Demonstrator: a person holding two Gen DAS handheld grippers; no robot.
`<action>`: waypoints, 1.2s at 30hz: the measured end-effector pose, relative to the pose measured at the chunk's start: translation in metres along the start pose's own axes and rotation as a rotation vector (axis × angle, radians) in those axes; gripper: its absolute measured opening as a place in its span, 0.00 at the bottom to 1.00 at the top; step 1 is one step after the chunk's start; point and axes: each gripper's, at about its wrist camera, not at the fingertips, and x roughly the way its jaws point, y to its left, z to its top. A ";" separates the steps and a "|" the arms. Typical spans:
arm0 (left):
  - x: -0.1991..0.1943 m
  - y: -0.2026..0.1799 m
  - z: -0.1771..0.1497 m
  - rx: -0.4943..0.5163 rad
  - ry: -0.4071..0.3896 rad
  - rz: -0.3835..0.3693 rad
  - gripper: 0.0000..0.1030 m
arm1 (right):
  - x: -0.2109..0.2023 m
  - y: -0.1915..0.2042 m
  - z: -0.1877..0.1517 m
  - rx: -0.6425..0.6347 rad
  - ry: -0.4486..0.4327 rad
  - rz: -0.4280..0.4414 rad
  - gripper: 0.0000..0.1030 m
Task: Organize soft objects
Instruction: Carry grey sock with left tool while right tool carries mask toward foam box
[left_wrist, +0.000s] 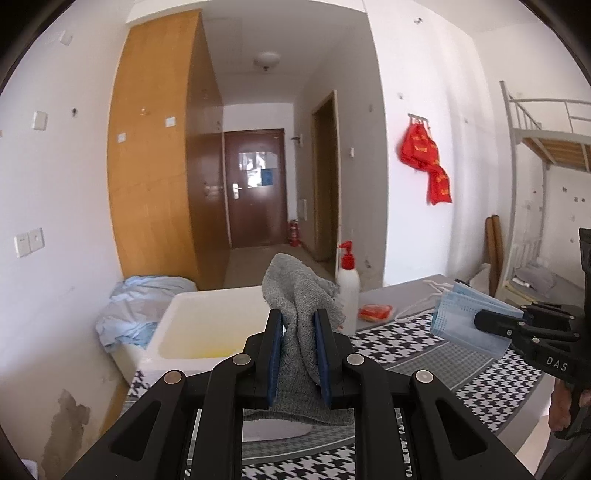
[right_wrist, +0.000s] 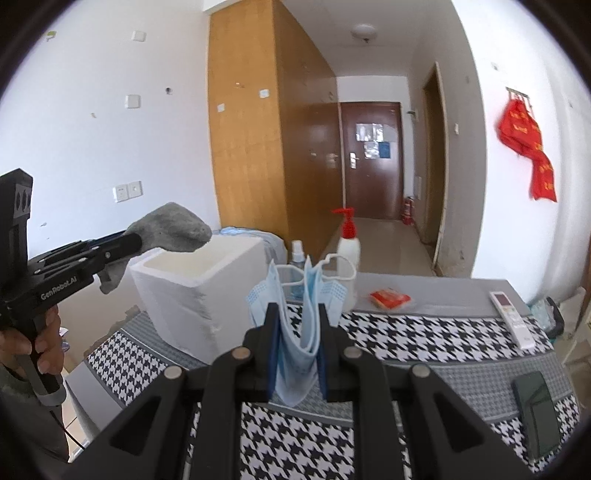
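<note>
My left gripper (left_wrist: 298, 321) is shut on a grey sock (left_wrist: 295, 291), which bunches above the pads and hangs below them. From the right wrist view the left gripper (right_wrist: 136, 242) holds the grey sock (right_wrist: 173, 225) just above the near rim of a white foam box (right_wrist: 195, 280). My right gripper (right_wrist: 297, 314) is shut on a bundle of blue face masks (right_wrist: 299, 347), whose ear loops stick up. In the left wrist view the right gripper (left_wrist: 480, 319) carries the blue masks (left_wrist: 465, 314) over the table, right of the foam box (left_wrist: 207, 321).
A houndstooth cloth (right_wrist: 406, 332) covers the table. On it stand a white pump bottle with a red top (right_wrist: 349, 243), a small spray bottle (right_wrist: 297, 254), a red packet (right_wrist: 389, 298), a white remote (right_wrist: 511, 317) and a dark green case (right_wrist: 537, 413). Blue fabric (left_wrist: 136, 310) lies behind the box.
</note>
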 end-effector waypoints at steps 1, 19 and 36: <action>-0.001 0.001 0.000 -0.003 -0.003 0.010 0.18 | 0.002 0.002 0.002 -0.004 0.000 0.009 0.20; -0.007 0.021 0.006 -0.044 -0.011 0.118 0.18 | 0.031 0.030 0.026 -0.052 0.001 0.111 0.20; 0.002 0.035 0.007 -0.055 0.001 0.141 0.18 | 0.056 0.053 0.036 -0.073 0.017 0.160 0.20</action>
